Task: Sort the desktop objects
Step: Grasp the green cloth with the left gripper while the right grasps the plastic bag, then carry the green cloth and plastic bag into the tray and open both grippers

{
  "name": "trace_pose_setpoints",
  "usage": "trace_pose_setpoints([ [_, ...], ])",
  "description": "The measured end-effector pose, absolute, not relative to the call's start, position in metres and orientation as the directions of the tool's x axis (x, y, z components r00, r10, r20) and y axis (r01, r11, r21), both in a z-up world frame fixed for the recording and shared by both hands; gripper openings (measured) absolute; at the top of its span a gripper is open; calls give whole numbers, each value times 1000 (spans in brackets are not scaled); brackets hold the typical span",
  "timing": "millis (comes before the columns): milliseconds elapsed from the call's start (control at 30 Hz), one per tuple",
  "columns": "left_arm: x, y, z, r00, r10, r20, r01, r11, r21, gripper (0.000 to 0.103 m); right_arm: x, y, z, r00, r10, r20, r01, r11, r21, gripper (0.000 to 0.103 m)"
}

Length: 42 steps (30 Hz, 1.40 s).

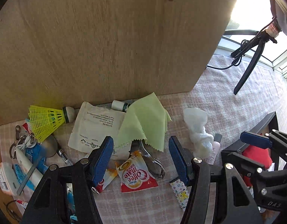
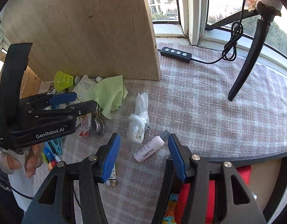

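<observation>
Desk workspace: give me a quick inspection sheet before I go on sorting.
Surface: pink checked cloth over the desk, wooden board standing at the back.
Job's things: yellow plastic shuttlecock, light green wiping cloth, red-and-white creamer sachet, pink tube, crumpled white plastic bag.
Clutter: printed white paper pouch, patterned lighter, metal clip.
Grippers: left gripper open over the sachet; right gripper open over the pink tube; neither holds anything.
Cables: black cable with button controller.
Surroundings: window, black stand leg.
</observation>
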State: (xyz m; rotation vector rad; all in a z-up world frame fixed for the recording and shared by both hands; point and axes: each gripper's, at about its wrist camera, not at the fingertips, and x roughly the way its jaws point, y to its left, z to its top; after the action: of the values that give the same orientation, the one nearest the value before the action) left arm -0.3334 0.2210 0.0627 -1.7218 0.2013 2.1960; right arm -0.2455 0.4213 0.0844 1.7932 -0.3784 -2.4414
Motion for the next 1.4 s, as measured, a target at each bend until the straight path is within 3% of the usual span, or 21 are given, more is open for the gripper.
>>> trace_pose_setpoints([
  [333, -354, 232, 30, -157, 160, -975, -355, -930, -95, 57, -276, 405, 47, -246, -205, -947, -85, -969, 231, 53],
  [400, -353, 233, 26, -156, 153, -976, -356, -930, -89, 49, -278, 403, 42, -237, -206, -949, -84, -969, 231, 53],
  [567, -354, 227, 20, -138, 162, -977, -327, -939, -110, 15, -281, 399, 34, -223, -200, -954, -82, -971, 223, 50],
  [667, -351, 222, 19, -137, 180, -974, -324, -938, -128, 7, -281, 399, 28, -210, -201, -957, -96, -970, 225, 34],
  [833, -340, 214, 32, -159, 206, -965, -322, -935, -147, 5, -276, 402, 30, -217, -233, -948, -115, -958, 262, 29],
  [1400, -272, 183, 126, -270, 329, -905, -378, -901, -215, 3, -210, 422, 119, -344, -304, -888, -102, -928, 358, 28],
])
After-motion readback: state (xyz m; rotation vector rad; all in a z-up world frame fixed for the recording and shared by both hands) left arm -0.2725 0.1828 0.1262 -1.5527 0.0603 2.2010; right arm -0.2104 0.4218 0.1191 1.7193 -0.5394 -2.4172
